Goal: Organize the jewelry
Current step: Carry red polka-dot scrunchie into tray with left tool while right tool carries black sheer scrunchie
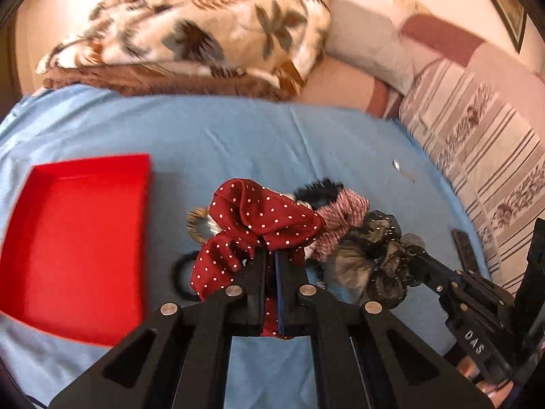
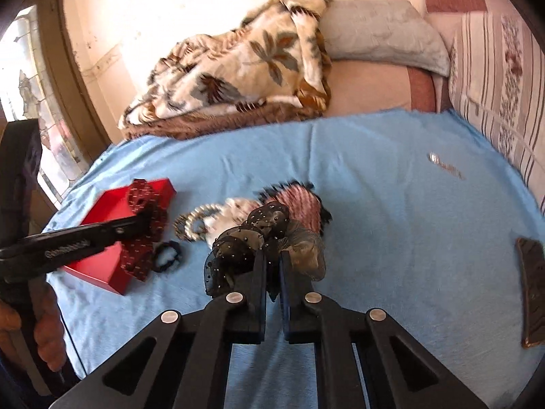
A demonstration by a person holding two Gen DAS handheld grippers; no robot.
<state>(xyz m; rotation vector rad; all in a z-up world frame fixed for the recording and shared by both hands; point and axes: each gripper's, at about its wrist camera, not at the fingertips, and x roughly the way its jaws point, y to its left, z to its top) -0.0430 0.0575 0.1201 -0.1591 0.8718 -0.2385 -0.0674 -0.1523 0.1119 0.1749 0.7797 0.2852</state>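
My left gripper is shut on a dark red polka-dot scrunchie and holds it above the blue cloth, right of the open red box. In the right wrist view the red scrunchie hangs over the red box's edge. My right gripper is shut on a black sheer beaded scrunchie, also seen in the left wrist view. A pink striped scrunchie, a pearl bracelet and a small black hair tie lie on the cloth.
A blue cloth covers the bed. A dark rectangular clip lies at the right. A small silver ring or chain lies farther back. A floral blanket and a grey pillow are behind.
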